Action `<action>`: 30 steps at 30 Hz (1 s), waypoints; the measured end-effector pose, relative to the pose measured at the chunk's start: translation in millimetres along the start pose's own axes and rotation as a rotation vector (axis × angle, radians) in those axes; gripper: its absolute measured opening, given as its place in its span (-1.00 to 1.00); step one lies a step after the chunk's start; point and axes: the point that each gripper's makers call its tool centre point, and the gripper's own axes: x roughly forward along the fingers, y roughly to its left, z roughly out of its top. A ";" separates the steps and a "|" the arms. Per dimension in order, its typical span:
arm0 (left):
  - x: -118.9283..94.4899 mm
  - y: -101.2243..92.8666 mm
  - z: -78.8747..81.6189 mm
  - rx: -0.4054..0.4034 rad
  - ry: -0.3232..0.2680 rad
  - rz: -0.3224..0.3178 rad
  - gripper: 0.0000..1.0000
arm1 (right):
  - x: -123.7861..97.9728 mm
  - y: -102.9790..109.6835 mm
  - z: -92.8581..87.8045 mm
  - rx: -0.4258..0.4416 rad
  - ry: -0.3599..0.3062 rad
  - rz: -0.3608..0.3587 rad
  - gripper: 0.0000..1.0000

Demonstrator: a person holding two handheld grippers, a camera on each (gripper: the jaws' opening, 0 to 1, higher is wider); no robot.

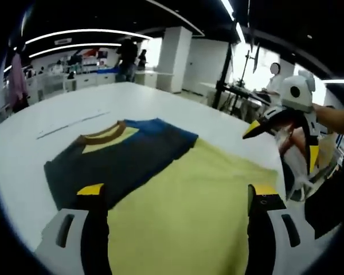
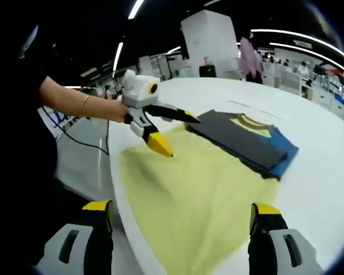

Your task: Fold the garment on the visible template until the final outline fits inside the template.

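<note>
1. In the left gripper view, the left gripper (image 1: 175,197) has its jaws spread wide, holding nothing, hovering over the yellow template (image 1: 189,212) that lies on the white table (image 1: 57,109).
2. In the right gripper view, the right gripper (image 2: 180,215) is likewise spread wide with nothing between its jaws, above the near edge of the template.
3. The garment (image 1: 117,160), a dark grey and blue folded shirt with a yellow and brown collar, lies at 11 o'clock from the left gripper, partly on the template and partly on bare table.
4. In the right gripper view the garment sits at 1 o'clock, and the left gripper comes in at 11 o'clock, jaws apart, above the template's far edge, held by the person's hand (image 2: 116,109).
5. Desks and people stand well beyond the table.
</note>
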 end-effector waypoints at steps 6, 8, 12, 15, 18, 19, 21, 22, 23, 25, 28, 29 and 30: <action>-21.7 -9.7 -13.5 -0.017 0.017 -0.008 0.96 | 1.1 3.5 -5.4 -0.018 0.010 0.002 0.95; -29.1 -12.1 -15.6 -0.017 0.014 -0.002 0.96 | 1.3 4.7 -7.4 -0.021 0.015 0.003 0.94; -40.6 -16.5 -20.7 -0.010 0.016 0.004 0.95 | 1.6 6.3 -13.9 -0.027 0.031 0.003 0.88; -52.0 -19.5 -29.0 0.013 0.028 0.013 0.93 | 1.4 7.0 -21.2 -0.028 0.050 -0.001 0.86; -62.3 -22.5 -36.8 0.013 0.033 0.015 0.89 | 0.5 8.3 -26.8 -0.030 0.062 -0.004 0.83; -65.3 -23.3 -39.6 0.014 0.037 0.016 0.87 | 0.1 8.9 -28.5 -0.032 0.066 -0.005 0.82; -73.1 -26.7 -47.5 0.023 0.055 0.014 0.82 | -0.9 8.7 -32.6 -0.040 0.078 -0.013 0.79; -75.9 -27.3 -50.4 0.029 0.061 0.017 0.80 | -1.3 8.8 -34.0 -0.043 0.082 -0.015 0.76; -80.4 -28.8 -54.7 0.036 0.074 0.021 0.79 | -1.8 9.1 -36.1 -0.049 0.087 -0.018 0.74; -86.7 -31.8 -60.1 0.041 0.082 0.025 0.74 | -2.0 9.6 -39.7 -0.062 0.095 -0.021 0.72; -93.9 -36.2 -69.0 0.053 0.097 0.021 0.65 | -2.0 11.2 -45.3 -0.086 0.116 -0.023 0.66; -96.4 -36.8 -73.4 0.060 0.112 0.027 0.63 | -1.7 11.8 -46.7 -0.092 0.119 -0.024 0.64; -97.7 -37.2 -76.0 0.062 0.120 0.030 0.60 | -1.5 12.3 -48.1 -0.098 0.122 -0.025 0.61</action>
